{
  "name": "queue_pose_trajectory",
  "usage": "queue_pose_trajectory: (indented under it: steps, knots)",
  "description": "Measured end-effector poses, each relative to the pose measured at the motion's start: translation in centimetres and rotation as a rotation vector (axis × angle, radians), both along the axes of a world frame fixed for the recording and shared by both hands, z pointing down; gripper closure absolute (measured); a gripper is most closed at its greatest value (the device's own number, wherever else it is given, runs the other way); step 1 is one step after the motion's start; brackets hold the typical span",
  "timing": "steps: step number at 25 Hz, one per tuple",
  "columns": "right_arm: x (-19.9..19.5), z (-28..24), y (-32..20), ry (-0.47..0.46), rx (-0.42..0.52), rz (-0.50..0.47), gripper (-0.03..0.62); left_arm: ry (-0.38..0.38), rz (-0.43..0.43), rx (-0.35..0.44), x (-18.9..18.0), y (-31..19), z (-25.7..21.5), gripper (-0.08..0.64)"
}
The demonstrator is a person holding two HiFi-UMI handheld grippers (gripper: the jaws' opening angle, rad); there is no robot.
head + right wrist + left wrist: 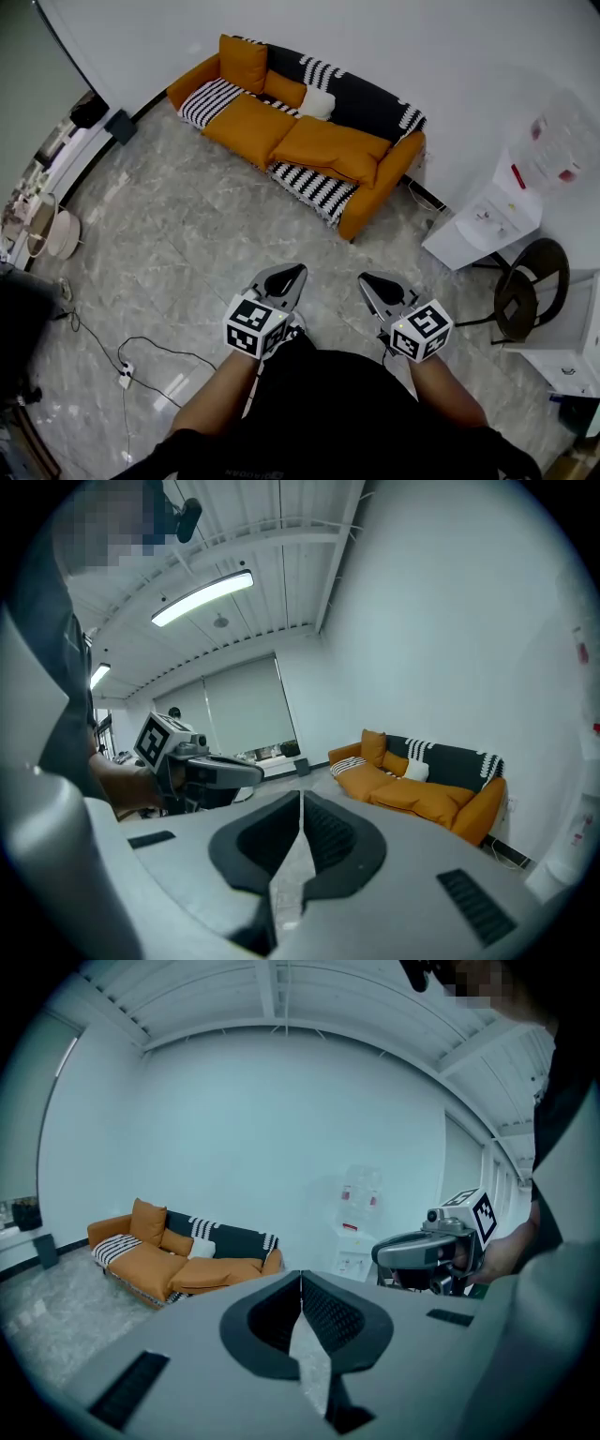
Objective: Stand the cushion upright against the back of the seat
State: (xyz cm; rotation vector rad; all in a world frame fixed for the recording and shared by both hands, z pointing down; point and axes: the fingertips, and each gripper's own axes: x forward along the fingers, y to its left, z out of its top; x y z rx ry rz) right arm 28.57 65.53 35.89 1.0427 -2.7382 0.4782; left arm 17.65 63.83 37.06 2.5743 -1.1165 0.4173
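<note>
Head view: the sofa (319, 145) lies toward 12 o'clock, well apart from both grippers, which are side by side near 6 o'clock over the floor (169, 253).

The left gripper (289, 277) has its 2 jaws pressed together with nothing between them. The left gripper view shows this plainly, the pads meeting along 1 line at the tip (301, 1279). The right gripper (373, 284) is the same, its jaws closed on nothing (301, 803). Each gripper shows in the other's view: the right one at 3 o'clock (394, 1252), the left one at 9 o'clock (246, 772).

3 cushions rest on the sofa.
- The tall cushion (243, 63), orange, stands upright at the sofa's 10 o'clock end, in the corner between arm and back.
- The low cushion (284, 89), also orange, is just beside it at its 4 o'clock and leans on the back.
- The white cushion (317, 103), smaller, is next along at 4 o'clock, resting against the black striped throw (370, 105) draped over the back.

How steeply the last 2 lean I cannot tell.

A water dispenser (483, 220) stands by the wall at 3 o'clock, with a chair (530, 286) just below it toward 4 o'clock. A cable (155, 352) with a power strip trails over the floor near 8 o'clock.

Both gripper views show the sofa far off, at 9 o'clock in the left one (178, 1269) and at 3 o'clock in the right one (422, 794).
</note>
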Motion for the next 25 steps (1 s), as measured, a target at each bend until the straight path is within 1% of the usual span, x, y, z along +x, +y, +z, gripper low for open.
queue_pose_trajectory:
  steps: [6,13,21,25]
  knots:
    - [-3.4,-0.9,-4.4,0.005,0.009,0.010,0.554,0.018,-0.003,-0.002,-3.5,-4.3,-0.2,0.543]
    - [-6.8,0.3,-7.6,-0.001,-0.027,0.039,0.554,0.036,-0.002,0.003,-7.7,-7.7,0.0,0.543]
    - [-10.5,-0.5,-10.6,0.014,0.022,0.070,0.554,0.035,-0.002,-0.016,-13.1,-9.4,1.2,0.543]
    - [-11.8,-0.6,-11.6,0.041,0.019,0.049,0.554,0.104,-0.048,-0.061,-15.1,-10.2,1.6,0.543]
